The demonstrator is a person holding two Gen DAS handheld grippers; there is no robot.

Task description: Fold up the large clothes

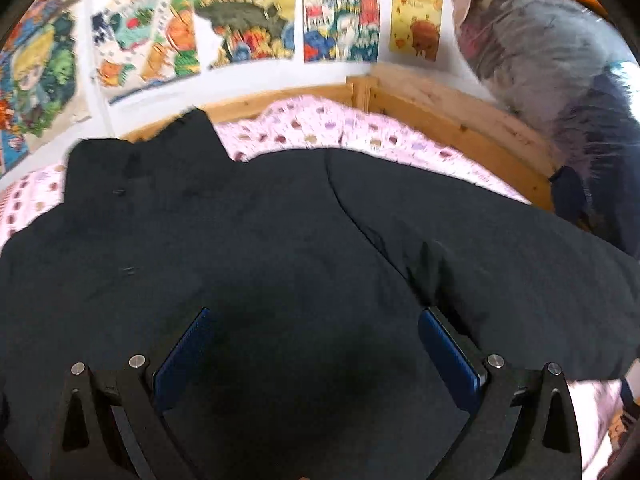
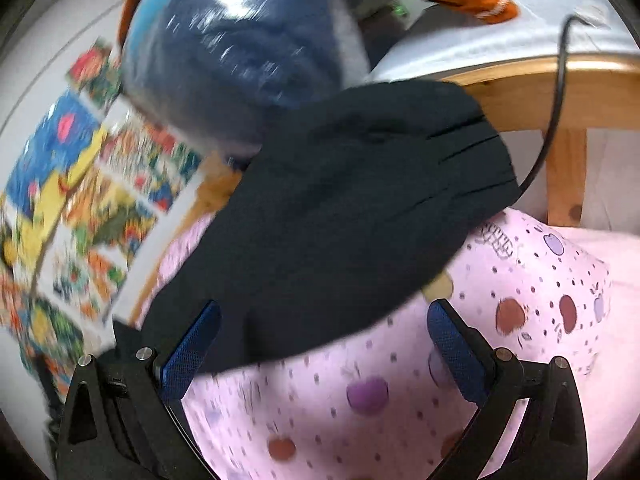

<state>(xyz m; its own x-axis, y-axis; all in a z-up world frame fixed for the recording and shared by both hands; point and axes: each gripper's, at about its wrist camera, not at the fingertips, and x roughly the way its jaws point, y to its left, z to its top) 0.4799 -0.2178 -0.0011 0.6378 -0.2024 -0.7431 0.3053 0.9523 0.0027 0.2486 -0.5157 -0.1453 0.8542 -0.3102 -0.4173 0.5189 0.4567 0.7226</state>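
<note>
A large black coat (image 1: 280, 240) lies spread over a pink apple-print bedsheet (image 1: 320, 124). My left gripper (image 1: 316, 320) is open just above the coat's middle, its blue pads (image 1: 184, 352) wide apart with nothing between them. In the right wrist view, one black sleeve or end of the coat (image 2: 340, 200) lies on the pink sheet (image 2: 400, 400). My right gripper (image 2: 324, 316) is open over the sleeve's near edge; the left pad (image 2: 192, 352) overlaps the fabric, the right pad (image 2: 452, 348) is over bare sheet.
A wooden bed frame (image 1: 440, 112) borders the sheet. Colourful posters (image 1: 240, 12) cover the wall. A clear plastic bag of clothes (image 1: 540, 80) sits at the bed's right end, also in the right wrist view (image 2: 240, 48). A black cable (image 2: 556, 100) hangs by the frame.
</note>
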